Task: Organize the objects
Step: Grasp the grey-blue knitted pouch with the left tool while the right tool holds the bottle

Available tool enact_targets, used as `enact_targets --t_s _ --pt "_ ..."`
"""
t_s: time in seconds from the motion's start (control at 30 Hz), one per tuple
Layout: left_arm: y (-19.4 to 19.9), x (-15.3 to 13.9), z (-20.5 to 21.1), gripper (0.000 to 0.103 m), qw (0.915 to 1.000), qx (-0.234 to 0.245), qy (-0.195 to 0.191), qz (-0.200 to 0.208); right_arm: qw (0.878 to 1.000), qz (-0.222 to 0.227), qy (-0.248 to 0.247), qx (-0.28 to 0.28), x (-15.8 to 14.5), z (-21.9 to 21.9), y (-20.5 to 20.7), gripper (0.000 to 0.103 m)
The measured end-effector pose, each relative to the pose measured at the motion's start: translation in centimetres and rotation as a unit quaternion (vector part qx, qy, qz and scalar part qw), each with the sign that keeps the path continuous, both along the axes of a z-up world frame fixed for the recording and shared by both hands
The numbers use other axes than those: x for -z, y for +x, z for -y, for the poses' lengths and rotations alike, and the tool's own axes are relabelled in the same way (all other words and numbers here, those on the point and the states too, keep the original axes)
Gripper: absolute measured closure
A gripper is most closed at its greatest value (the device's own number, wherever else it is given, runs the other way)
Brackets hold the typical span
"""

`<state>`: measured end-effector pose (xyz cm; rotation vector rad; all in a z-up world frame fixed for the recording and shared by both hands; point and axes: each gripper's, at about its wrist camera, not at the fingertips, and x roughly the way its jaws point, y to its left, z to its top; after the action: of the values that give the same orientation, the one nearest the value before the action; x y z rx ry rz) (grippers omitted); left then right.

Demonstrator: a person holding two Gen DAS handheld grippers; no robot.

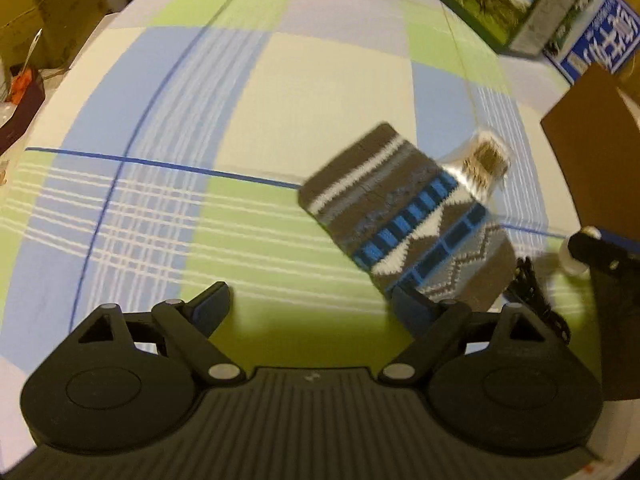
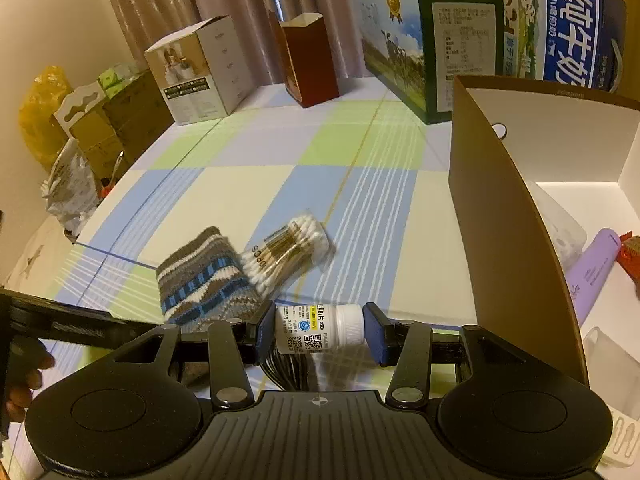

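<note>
Pressure is your first worry: your right gripper (image 2: 323, 331) has its jaws closed end to end on a small white pill bottle (image 2: 320, 329), one pad on the base and one on the ribbed cap, so the bottle lies sideways between them. That hold looks thin; a smooth round bottle could pivot or pop out if you swing fast or loosen at all.

Your left gripper (image 1: 310, 307) has its jaws spread wide and holds nothing, with one fingertip just at the edge of the knitted pouch (image 1: 404, 220) on the checked worktop (image 1: 280, 92). A nudge there could shove the pouch into the pack of cotton swabs (image 2: 286, 250) touching its far side.

The open brown box (image 2: 516, 220) stands to your right. Its tall near wall could clip the bottle if you carry low.
</note>
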<state>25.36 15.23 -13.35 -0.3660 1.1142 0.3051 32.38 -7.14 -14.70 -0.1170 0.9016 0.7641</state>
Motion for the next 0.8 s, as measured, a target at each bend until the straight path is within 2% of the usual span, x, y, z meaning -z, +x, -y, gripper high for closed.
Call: enact_targets --t_s 0.2,0.4,0.47,0.5,0.53,0.63,0.73,0.8 --pt "1.8 0.0 1.4 0.017 0.9974 -0.005 -0.065 0.029 1.000 0.006 -0.001 0.001 -0.5 0.2 -0.1 0.059" --pt "4.9 0.8 3.3 0.019 0.9966 -0.020 -0.072 0.036 1.000 0.006 -0.001 0.010 -0.7 0.7 -0.2 0.059" --pt "5.4 0.7 3.7 0.039 0.9978 -0.017 -0.051 0.040 1.000 0.005 0.000 0.012 -0.7 0.8 -0.2 0.059" --pt "5.3 0.7 3.8 0.060 0.9981 -0.015 -0.042 0.042 1.000 0.004 0.001 0.012 -0.7 0.8 -0.3 0.059" --pt "5.1 0.6 3.7 0.077 0.9982 -0.011 -0.038 0.045 1.000 0.003 0.001 0.012 -0.7 0.8 -0.4 0.059" --pt "4.0 0.4 3.0 0.091 0.9975 0.002 -0.045 0.053 1.000 0.001 0.000 0.012 -0.6 0.7 -0.5 0.059" --pt "2.7 -0.2 2.4 0.098 0.9972 0.006 -0.048 0.057 1.000 0.000 0.001 0.008 -0.7 0.6 -0.5 0.059" --pt "1.7 -0.6 2.0 0.099 0.9976 0.006 -0.039 0.056 1.000 0.001 0.002 0.005 -0.7 0.6 -0.7 0.059"
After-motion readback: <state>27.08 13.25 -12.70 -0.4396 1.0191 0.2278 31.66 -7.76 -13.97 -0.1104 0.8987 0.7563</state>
